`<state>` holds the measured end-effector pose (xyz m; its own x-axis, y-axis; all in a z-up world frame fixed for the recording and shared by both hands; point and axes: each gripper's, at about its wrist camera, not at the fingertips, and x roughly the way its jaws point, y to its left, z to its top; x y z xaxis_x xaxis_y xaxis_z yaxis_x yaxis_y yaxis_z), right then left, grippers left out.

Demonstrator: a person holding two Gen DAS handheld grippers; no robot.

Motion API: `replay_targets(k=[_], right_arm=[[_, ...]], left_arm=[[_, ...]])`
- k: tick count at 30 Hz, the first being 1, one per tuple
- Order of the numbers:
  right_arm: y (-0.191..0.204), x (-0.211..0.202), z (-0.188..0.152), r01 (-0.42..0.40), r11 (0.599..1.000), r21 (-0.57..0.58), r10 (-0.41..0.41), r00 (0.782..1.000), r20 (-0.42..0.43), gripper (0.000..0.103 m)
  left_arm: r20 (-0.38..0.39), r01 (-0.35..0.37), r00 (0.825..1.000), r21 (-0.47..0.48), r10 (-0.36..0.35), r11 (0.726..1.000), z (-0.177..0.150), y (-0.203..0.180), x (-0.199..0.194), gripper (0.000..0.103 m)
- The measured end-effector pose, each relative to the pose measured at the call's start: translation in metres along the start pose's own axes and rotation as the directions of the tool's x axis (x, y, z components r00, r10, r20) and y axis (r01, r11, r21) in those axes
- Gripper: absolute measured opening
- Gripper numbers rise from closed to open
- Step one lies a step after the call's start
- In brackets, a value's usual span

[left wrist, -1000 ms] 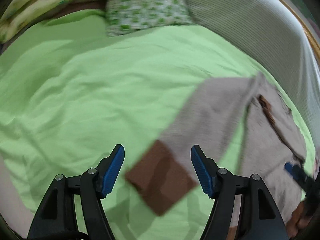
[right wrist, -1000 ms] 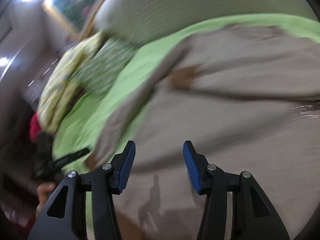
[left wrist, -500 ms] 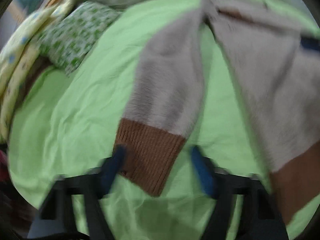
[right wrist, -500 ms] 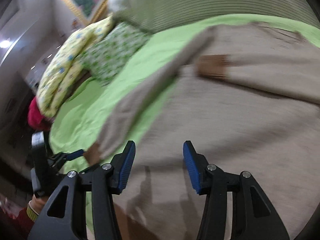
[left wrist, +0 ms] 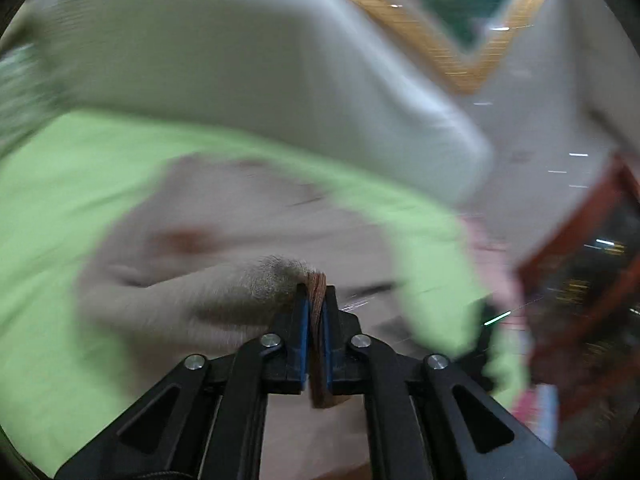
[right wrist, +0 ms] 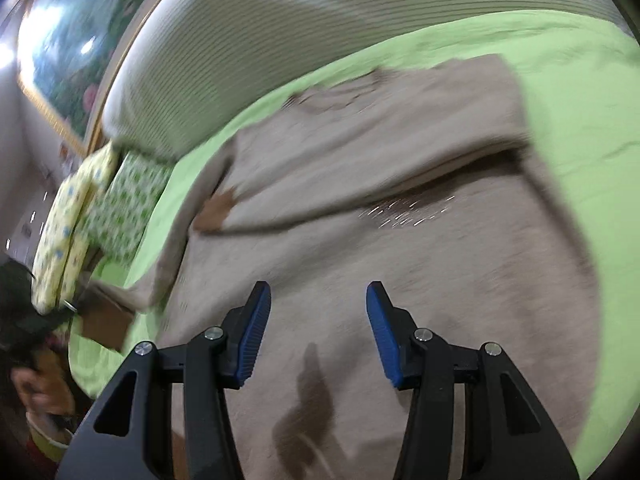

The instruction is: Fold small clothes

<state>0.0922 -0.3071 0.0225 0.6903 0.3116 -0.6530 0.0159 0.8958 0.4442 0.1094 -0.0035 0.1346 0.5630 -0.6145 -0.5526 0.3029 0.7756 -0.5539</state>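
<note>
Left gripper (left wrist: 316,312) pinches the brown cuff (left wrist: 317,286). Right gripper (right wrist: 318,330) hangs wide, holding nothing, over the beige sweater (right wrist: 420,240) spread on the green sheet (right wrist: 580,92); only this view shows the far sleeve (right wrist: 384,132) folded across.

Sweater (right wrist: 400,240) on the bedsheet (right wrist: 580,92) — pillows (right wrist: 116,208) left, headboard (right wrist: 280,28) behind.
</note>
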Motion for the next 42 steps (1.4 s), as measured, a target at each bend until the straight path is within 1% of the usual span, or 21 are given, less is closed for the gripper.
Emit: replay_targets(k=[1, 2, 3, 7, 9, 11, 12, 13, 16, 18, 20, 22, 23, 24, 28, 29, 31, 34, 38, 40, 42], right_arm=[[-0.006, -0.005, 0.005, 0.006, 1.0, 0.025, -0.006, 1.0, 0.02, 0.051], [-0.011, -0.009, 0.008, 0.009, 0.999, 0.048, -0.011, 0.999, 0.043, 0.051], [-0.014, -0.014, 0.012, 0.015, 0.998, 0.061, -0.018, 0.998, 0.062, 0.051], [-0.03, -0.028, 0.024, 0.049, 0.996, 0.081, -0.057, 0.994, 0.098, 0.051], [-0.035, -0.031, 0.027, 0.06, 0.996, 0.062, -0.066, 0.993, 0.1, 0.051], [-0.038, -0.028, 0.029, 0.068, 0.997, 0.048, -0.072, 0.993, 0.092, 0.051], [-0.041, -0.025, 0.029, 0.064, 0.997, 0.053, -0.068, 0.994, 0.085, 0.051], [-0.044, -0.021, 0.03, 0.058, 0.997, 0.058, -0.063, 0.995, 0.076, 0.051], [-0.05, -0.011, 0.026, 0.047, 0.996, 0.079, -0.051, 0.997, 0.051, 0.051], [-0.049, -0.001, 0.021, 0.057, 0.996, 0.074, -0.058, 0.998, 0.017, 0.051], [-0.05, 0.01, 0.017, 0.1, 0.992, 0.071, -0.1, 0.995, -0.008, 0.051], [-0.051, 0.02, 0.016, 0.087, 0.992, 0.09, -0.084, 0.996, -0.036, 0.051], [-0.05, 0.023, 0.016, 0.085, 0.992, 0.092, -0.081, 0.996, -0.044, 0.051], [-0.048, 0.026, 0.016, 0.087, 0.993, 0.085, -0.083, 0.995, -0.048, 0.051], [-0.034, 0.042, 0.014, 0.108, 0.994, 0.014, -0.107, 0.992, -0.069, 0.051], [-0.03, 0.044, 0.013, 0.108, 0.994, -0.009, -0.109, 0.992, -0.069, 0.04], [-0.02, 0.048, 0.014, 0.089, 0.995, -0.053, -0.093, 0.992, -0.08, 0.006], [0.005, 0.038, 0.035, 0.082, 0.987, -0.138, -0.085, 0.996, -0.016, 0.006], [0.052, -0.002, 0.111, 0.057, 0.97, -0.235, -0.024, 0.989, 0.144, 0.005], [0.077, -0.045, 0.151, 0.066, 0.956, -0.285, 0.018, 0.959, 0.282, 0.005], [0.088, -0.074, 0.168, 0.116, 0.941, -0.318, 0.015, 0.923, 0.383, 0.005]], left_arm=[[-0.025, 0.073, 0.997, 0.013, -0.073, 0.997, 0.011, -0.023, 0.023, 0.05], [-0.051, 0.105, 0.993, 0.028, -0.104, 0.994, 0.018, -0.037, 0.045, 0.066], [-0.063, 0.064, 0.996, 0.04, -0.061, 0.997, 0.017, -0.048, 0.07, 0.075], [-0.141, -0.014, 0.99, 0.021, 0.016, 1.0, -0.01, -0.025, 0.103, 0.074], [-0.154, -0.11, 0.982, 0.015, 0.111, 0.994, -0.026, 0.01, 0.096, 0.074], [-0.163, -0.235, 0.958, 0.013, 0.234, 0.972, -0.038, 0.046, 0.087, 0.074], [-0.171, -0.312, 0.936, 0.008, 0.308, 0.95, -0.043, 0.07, 0.08, 0.074], [-0.177, -0.351, 0.921, 0.014, 0.348, 0.936, -0.047, 0.086, 0.076, 0.074], [-0.183, -0.503, 0.84, 0.089, 0.511, 0.86, -0.05, 0.126, 0.073, 0.074], [-0.191, -0.554, 0.796, 0.152, 0.574, 0.819, -0.052, 0.14, 0.081, 0.074], [-0.183, -0.587, 0.762, 0.209, 0.621, 0.782, -0.054, 0.148, 0.088, 0.074], [-0.154, -0.658, 0.692, 0.265, 0.705, 0.705, -0.05, 0.155, 0.103, 0.074], [-0.139, -0.684, 0.667, 0.273, 0.732, 0.676, -0.047, 0.159, 0.107, 0.074], [-0.13, -0.699, 0.656, 0.267, 0.743, 0.664, -0.042, 0.163, 0.111, 0.075], [-0.102, -0.729, 0.644, 0.22, 0.758, 0.649, -0.018, 0.176, 0.124, 0.075], [-0.087, -0.743, 0.63, 0.219, 0.772, 0.632, -0.012, 0.177, 0.13, 0.075], [-0.072, -0.76, 0.618, 0.201, 0.783, 0.618, -0.003, 0.18, 0.138, 0.075], [-0.053, -0.776, 0.62, 0.106, 0.783, 0.622, 0.012, 0.186, 0.141, 0.074], [-0.035, -0.78, 0.626, 0.006, 0.779, 0.626, 0.021, 0.183, 0.13, 0.069], [-0.022, -0.786, 0.618, 0.009, 0.786, 0.618, 0.021, 0.175, 0.13, 0.07], [-0.021, -0.765, 0.644, 0.02, 0.765, 0.644, 0.018, 0.171, 0.133, 0.07]])
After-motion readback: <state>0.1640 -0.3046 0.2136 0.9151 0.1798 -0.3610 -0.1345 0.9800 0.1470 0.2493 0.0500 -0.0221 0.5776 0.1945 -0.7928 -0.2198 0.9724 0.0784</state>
